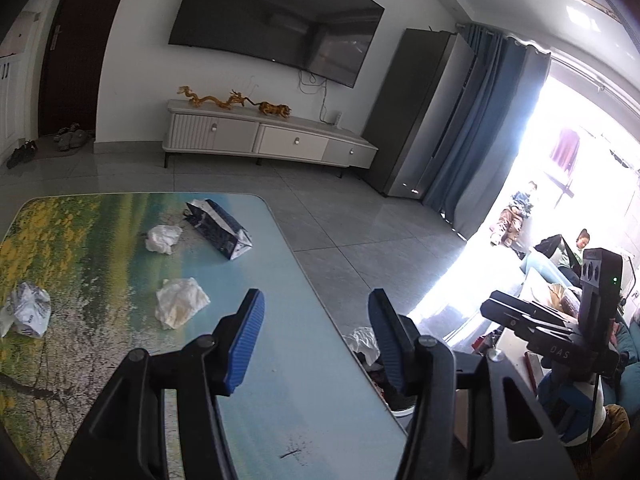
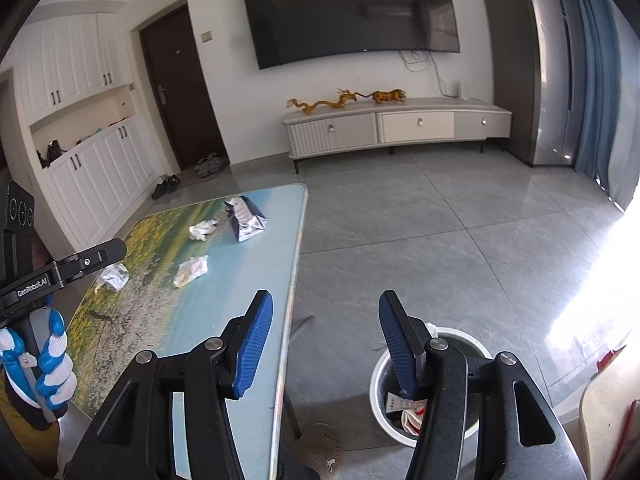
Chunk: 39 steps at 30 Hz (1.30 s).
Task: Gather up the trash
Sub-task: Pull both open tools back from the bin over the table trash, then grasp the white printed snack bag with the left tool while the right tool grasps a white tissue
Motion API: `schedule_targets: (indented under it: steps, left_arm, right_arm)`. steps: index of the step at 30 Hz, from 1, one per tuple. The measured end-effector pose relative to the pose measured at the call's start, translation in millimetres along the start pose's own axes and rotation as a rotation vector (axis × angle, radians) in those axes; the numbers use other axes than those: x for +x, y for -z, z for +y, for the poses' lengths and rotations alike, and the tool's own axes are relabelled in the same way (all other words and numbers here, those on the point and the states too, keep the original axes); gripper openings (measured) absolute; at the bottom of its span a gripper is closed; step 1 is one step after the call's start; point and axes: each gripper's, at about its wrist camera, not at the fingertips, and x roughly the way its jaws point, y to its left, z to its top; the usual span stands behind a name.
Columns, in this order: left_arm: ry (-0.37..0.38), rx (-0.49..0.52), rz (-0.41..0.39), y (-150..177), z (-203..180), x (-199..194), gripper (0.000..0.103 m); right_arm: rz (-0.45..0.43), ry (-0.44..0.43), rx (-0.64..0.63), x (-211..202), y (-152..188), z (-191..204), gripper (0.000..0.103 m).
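Left gripper (image 1: 316, 308) held over the near end of the table (image 1: 280, 392), blue-padded jaws standing apart with nothing between them. Right gripper (image 2: 326, 312) likewise spread and empty, one finger above the table edge, the other above the white waste bin (image 2: 378, 380) on the grey tiled floor just beside the table. Inside the bin, crumpled wrappers and paper already lying at the bottom. On the landscape-printed tabletop, four pieces of trash well ahead of both grippers: a crumpled yellowish tissue (image 1: 181, 301) nearest, a white tissue wad (image 1: 163, 238) farther back, a dark blue and silver snack bag (image 1: 222, 229) just beside that wad near the far edge, and a crumpled white printed wrapper (image 1: 27, 312) off toward the table's left side. In the right wrist view, a blue-and-white gloved hand (image 2: 48, 364) gripping the handle of the left device at the picture's left edge. Beyond, a wall-mounted television (image 2: 352, 12) above a low white cabinet (image 2: 400, 128) bearing golden dragon figurines (image 2: 320, 103).
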Motion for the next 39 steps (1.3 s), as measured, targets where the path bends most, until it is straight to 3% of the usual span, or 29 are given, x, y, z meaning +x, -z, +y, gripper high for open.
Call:
schedule_targets:
  steps: [8, 18, 23, 33, 39]
  left_arm:
    - [-0.225, -0.064, -0.065, 10.5, 96.7, -71.3, 0.056]
    - [-0.492, -0.201, -0.05, 42.4, 217.2, -131.5, 0.056]
    - [-0.509, -0.219, 0.005, 47.4, 245.2, -106.4, 0.057]
    - [-0.502, -0.044, 0.095, 25.7, 251.2, -17.6, 0.057]
    - [-0.51, -0.052, 0.149, 25.5, 271.6, 10.2, 0.058]
  right_arm:
    - [0.009, -0.115, -0.086, 24.7, -20.7, 54.6, 0.058]
    - [0.124, -0.267, -0.186, 101.5, -21.7, 131.0, 0.058]
    - [0.189, -0.302, -0.224, 146.3, -19.7, 160.4, 0.058]
    - [0.27, -0.307, -0.272, 224.9, -26.3, 195.9, 0.06]
    - [0.301, -0.293, -0.277, 259.3, -28.2, 202.4, 0.061]
